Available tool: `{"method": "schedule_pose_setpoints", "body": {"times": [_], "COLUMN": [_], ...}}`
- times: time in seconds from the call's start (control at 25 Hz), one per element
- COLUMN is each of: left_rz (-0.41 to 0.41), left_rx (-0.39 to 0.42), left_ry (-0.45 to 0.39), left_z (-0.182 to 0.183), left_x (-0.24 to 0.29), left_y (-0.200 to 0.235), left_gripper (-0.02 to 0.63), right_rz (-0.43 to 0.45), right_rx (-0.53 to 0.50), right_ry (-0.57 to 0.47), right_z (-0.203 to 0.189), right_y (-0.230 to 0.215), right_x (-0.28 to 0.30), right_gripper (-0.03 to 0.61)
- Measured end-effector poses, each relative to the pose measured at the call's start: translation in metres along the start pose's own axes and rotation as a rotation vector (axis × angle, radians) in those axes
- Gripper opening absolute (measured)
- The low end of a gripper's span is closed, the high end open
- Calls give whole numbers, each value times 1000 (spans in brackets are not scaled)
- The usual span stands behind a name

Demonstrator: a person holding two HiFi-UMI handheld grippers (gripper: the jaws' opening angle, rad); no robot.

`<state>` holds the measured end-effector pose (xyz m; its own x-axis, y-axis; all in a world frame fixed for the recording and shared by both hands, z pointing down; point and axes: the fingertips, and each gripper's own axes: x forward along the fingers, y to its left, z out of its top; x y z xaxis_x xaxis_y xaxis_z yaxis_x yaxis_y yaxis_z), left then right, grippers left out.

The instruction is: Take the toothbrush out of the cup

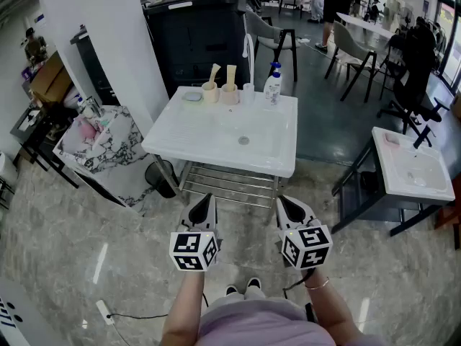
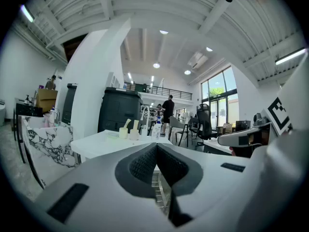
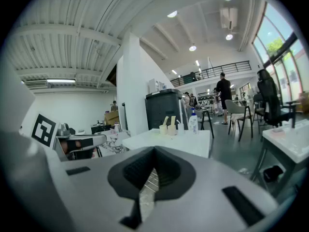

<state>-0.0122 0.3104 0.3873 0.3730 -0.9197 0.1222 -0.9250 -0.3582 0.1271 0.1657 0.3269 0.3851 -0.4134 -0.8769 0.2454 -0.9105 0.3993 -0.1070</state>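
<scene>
On the far edge of a white basin table (image 1: pixel 216 139) stand two beige cups (image 1: pixel 209 93) (image 1: pixel 230 94), each with a pale upright toothbrush (image 1: pixel 214 72) (image 1: pixel 231 74) in it. Both grippers hang well short of the table, above the floor in front of the person. My left gripper (image 1: pixel 208 197) is shut with nothing in it, and so is my right gripper (image 1: pixel 283 200). The cups (image 2: pixel 123 132) appear small and far beyond the closed jaws of the left gripper (image 2: pixel 156 145). Past the right gripper (image 3: pixel 154 149), the cups (image 3: pixel 164 128) are just as distant.
A white pump bottle (image 1: pixel 272 86), a small clear glass (image 1: pixel 248 92) and a soap dish (image 1: pixel 191 96) share the table's back edge. A metal rack (image 1: pixel 227 182) sits under it. A marble-patterned cabinet (image 1: pixel 101 146) stands left, a second basin table (image 1: pixel 414 171) right, a dark cabinet (image 1: pixel 194 34) behind.
</scene>
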Motion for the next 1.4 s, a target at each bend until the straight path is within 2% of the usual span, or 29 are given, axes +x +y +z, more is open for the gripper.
{"method": "schedule_pose_setpoints", "body": {"times": [0.4,0.48,0.68,0.84,1.12,1.4], "left_rz": [28,33,47,52,38,19], "left_rx": [-7,-11,-14,-14,-47,-53], "left_ry": [10,6,29,37,24,14], "left_z": [-7,-6,-10,-11,-4,17], "left_x": [10,11,18,33,95,189], "left_y": [-1,-1,6,19,62,137], "left_gripper": [3,68,143,180,230,249], "right_rz": [-24,-20,1,9,20,-35], "right_rx": [-48,-29,14,36,54,59], "right_ry": [-23,-24,-14,-16,7,24], "right_z": [3,2,2,5,11,33], "right_y": [-9,-12,-15,-20,-36,-58], "right_x": [3,6,21,41,111,216], "right_gripper": [3,3,43,85,127,140]}}
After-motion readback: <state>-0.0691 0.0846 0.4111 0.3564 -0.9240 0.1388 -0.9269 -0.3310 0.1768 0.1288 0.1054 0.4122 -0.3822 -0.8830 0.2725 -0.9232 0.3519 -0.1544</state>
